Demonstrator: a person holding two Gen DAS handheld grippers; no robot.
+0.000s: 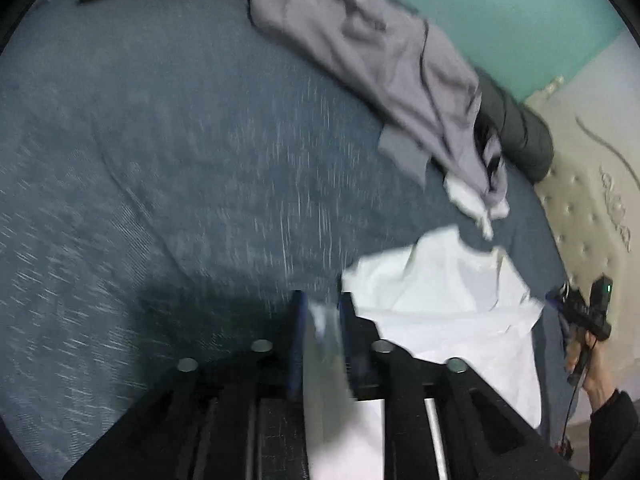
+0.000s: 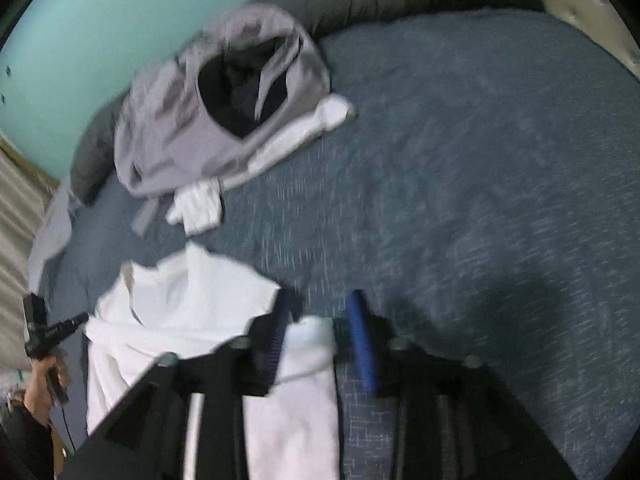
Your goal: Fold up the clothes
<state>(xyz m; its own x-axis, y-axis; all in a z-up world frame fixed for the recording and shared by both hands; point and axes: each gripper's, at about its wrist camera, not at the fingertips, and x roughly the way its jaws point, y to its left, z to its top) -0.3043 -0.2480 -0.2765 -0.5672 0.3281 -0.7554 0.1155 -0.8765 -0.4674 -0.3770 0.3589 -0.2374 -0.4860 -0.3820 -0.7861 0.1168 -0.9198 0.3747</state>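
holding a crumpled white cotton garment (image 2: 176,312) by two points, a person works over a bed covered in a blue woven bedspread (image 1: 168,168). both views are blurred.

in the left wrist view, the left gripper (image 1: 323,308) sits at the bottom centre of the frame, its blue-padded jaws narrow and pinched on a strip of white cloth that runs back between them. the rest of the garment spreads to the lower right of that frame, lying on the bedspread.

in the right wrist view, the right gripper (image 2: 322,320) is at the bottom centre. white cloth passes between its jaws, which stand moderately apart; whether they actually press on the fabric i cannot tell. the garment's bulk lies to the lower left of that frame.

gripping two separate spots probably serves to spread or lift the cloth so it can be laid flat for a fold; the folding looks barely started.

a heap of unfolded pale grey clothing (image 2: 208,112) with a dark piece inside rests near the bed's far edge, in the upper part of both views, with small white pieces beside it. a turquoise wall (image 1: 500,8) stands behind.

no brand, label or writing can be read.
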